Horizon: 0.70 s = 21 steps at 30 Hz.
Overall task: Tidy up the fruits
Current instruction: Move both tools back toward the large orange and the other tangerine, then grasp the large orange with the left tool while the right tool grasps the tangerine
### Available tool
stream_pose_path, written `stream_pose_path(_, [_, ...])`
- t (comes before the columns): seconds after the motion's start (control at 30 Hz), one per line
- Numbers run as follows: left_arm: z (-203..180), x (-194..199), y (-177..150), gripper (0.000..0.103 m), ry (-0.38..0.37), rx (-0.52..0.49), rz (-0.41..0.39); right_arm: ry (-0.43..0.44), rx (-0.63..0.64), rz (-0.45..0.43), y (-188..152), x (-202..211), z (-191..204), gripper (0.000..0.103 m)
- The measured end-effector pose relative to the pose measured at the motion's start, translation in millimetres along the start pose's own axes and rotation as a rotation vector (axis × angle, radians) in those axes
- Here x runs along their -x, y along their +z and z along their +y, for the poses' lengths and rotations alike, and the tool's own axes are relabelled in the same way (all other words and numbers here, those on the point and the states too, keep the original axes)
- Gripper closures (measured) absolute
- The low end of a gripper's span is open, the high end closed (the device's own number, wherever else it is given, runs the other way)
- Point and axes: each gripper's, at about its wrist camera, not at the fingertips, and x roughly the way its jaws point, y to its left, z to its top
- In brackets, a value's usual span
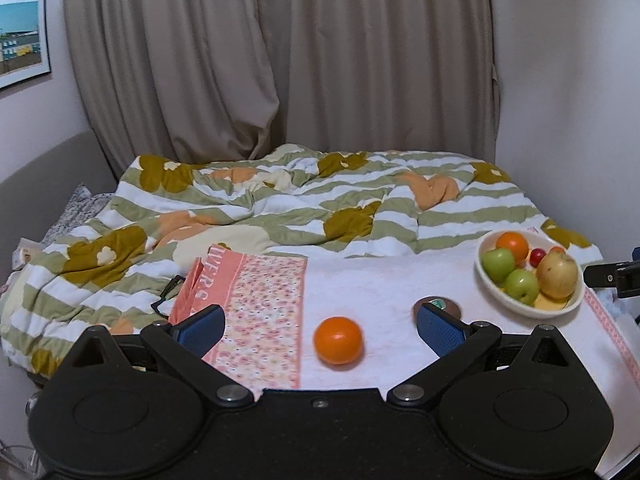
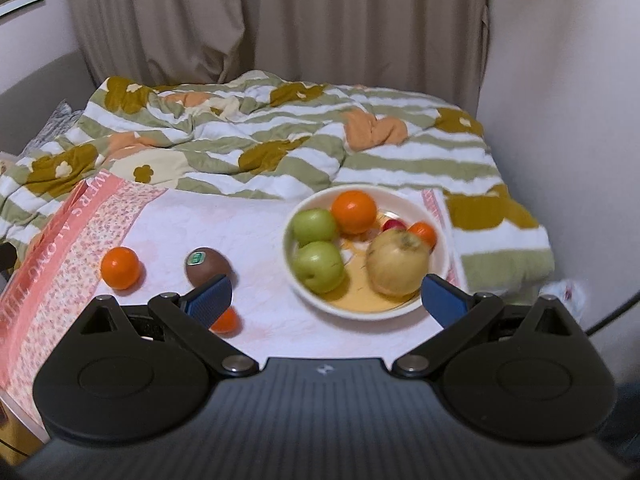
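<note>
Gathering step: left tool (image 1: 320, 330) spread wide, empty, framing 1 loose round orange (image 1: 338, 340) left of the white ceramic fruit bowl (image 1: 486, 276); right tool (image 2: 326, 298) likewise spread empty; next, close on orange, carry to bowl.

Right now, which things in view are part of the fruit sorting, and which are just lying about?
Job:
- bowl with green apples, an orange, a yellow apple
- loose orange
- brown kiwi
- small orange fruit behind the right gripper's finger

Lying about:
- striped quilt
- pink floral bag
- curtain
- framed picture
</note>
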Motion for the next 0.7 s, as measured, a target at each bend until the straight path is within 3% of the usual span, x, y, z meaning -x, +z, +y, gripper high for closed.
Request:
stream_pose_path(0.4, [62.2, -69.1, -3.1, 0.0, -0.164, -0.114, 0.071, -0.082, -0.103, 0.073, -17.5, -38.3, 74.7, 0.0])
stream_pose_path(0.7, [57.9, -123.3, -8.5, 0.0, -0.267, -0.219, 0.129, -0.104, -0.148, 0.149, -26.1, -79.6, 96.6, 0.0])
